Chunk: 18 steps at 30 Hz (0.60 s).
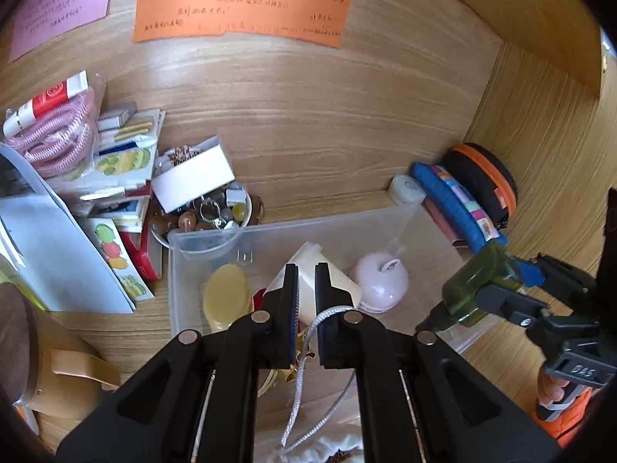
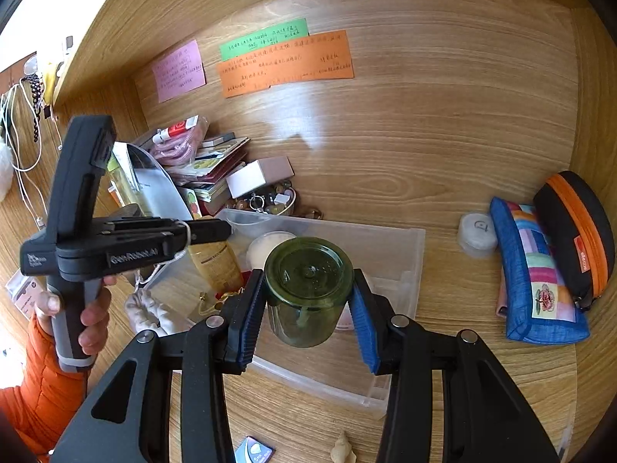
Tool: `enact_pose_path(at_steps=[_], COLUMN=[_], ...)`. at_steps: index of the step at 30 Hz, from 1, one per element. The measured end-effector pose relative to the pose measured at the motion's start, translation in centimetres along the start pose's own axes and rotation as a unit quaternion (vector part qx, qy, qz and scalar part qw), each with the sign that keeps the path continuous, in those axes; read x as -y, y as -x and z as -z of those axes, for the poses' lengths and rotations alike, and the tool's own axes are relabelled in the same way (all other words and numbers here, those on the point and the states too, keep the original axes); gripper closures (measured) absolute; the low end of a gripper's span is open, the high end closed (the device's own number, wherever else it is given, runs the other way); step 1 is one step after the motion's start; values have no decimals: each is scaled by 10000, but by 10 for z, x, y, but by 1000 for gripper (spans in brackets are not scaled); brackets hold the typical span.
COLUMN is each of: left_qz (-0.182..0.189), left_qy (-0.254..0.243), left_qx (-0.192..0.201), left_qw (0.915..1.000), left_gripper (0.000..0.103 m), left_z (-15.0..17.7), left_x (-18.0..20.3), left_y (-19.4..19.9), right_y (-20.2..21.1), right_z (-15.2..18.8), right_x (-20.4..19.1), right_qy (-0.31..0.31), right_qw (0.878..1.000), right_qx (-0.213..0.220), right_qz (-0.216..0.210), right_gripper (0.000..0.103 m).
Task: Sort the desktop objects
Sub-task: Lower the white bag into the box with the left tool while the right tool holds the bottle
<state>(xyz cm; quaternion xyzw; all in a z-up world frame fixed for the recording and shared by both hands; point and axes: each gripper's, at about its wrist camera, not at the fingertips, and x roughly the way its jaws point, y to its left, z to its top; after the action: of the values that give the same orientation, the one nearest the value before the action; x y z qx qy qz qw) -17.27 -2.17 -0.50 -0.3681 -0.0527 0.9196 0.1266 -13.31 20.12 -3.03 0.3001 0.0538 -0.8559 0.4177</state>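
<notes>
Since both loads hang over the clear bin (image 2: 401,247), sorting into it seems underway | right gripper (image 2: 308,308) jaws pinch green jar (image 2: 308,281), frame centre | left gripper (image 1: 306,308) jaws pressed together on white cord (image 1: 308,343), pouch (image 1: 339,449) dangling, lower edge.

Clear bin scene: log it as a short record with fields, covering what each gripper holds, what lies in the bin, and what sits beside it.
left gripper: shut on a white cord of a white drawstring pouch hanging below
right gripper: shut on a green glass jar, held over the bin
clear plastic bin: holds a yellow bottle, a pink round case, a white object
right of bin: blue patchwork pouch, black-and-orange zip case, small white round container
left of bin: bowl of trinkets, stacked booklets
</notes>
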Motion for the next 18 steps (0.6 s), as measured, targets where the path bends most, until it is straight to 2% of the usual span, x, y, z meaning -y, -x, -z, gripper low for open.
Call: enact_pose_path(at_steps=[4,7,9,10,13,15,18], left_qz=[24,-76,-171,-231,-268,-264,-382], left_qy=[-243,-468,-634,-700,-792,-829,-884], left_qx=[23,-89,-96,-56,5,-15,-116], left_qw=[9997,9988,9978,9973,9965,9962,9953], left_gripper=[95,76,52,48,45,38,36], left_z=[0,9,18,23,37,51,68], left_x=[7,12,14,15,15,13,11], left_y=[15,22,30,35,51,59,60], right_y=[0,2,5,7,13,17,22], right_z=[0,1,2,2,3,3,3], right_x=[-1,-2,-3,-4,-7,-10,-15], right_qy=[5,-14,-25,-33,-8,10,52], right_qw=[10000,10000,10000,10000,10000,10000,9999], right_qx=[-25,-37,-27,-18,24,47,85], right_qz=[-24,-35,-49,-63,-65,-63,-63], right_gripper=[64,64,64,64,64,64,64])
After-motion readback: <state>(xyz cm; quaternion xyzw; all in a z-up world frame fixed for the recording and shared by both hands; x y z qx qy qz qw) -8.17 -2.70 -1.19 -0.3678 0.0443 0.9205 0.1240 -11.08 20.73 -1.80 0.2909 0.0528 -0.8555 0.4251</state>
